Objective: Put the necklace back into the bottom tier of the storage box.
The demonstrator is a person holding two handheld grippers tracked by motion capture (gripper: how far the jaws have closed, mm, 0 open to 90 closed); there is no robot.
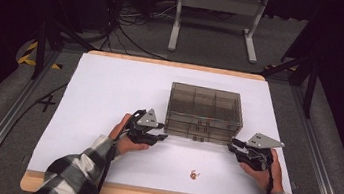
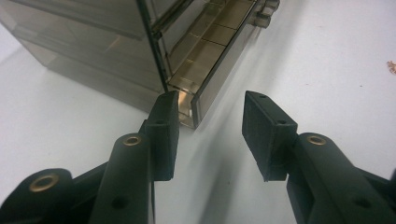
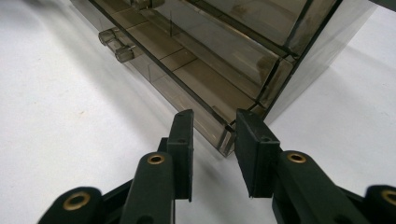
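Observation:
A smoky see-through drawer box (image 1: pixel 204 109) stands on the white table (image 1: pixel 110 89). Its bottom drawer (image 1: pixel 199 133) is pulled out a little. My left gripper (image 1: pixel 162 137) sits at the drawer's front left corner. In the left gripper view its jaws (image 2: pixel 210 100) stand open, with the drawer's corner (image 2: pixel 195 109) between them, close to the left pad. My right gripper (image 1: pixel 232 145) sits at the front right corner. In the right gripper view it (image 3: pixel 214 119) is open around the drawer's corner (image 3: pixel 226 139), which lies nearer the right pad.
A small orange-brown piece (image 1: pixel 194 174) lies on the table in front of the box, between my hands, and shows at the edge of the left gripper view (image 2: pixel 391 66). Two round knobs (image 3: pixel 123 52) stick out of the drawer front. A white table frame (image 1: pixel 216 12) stands beyond.

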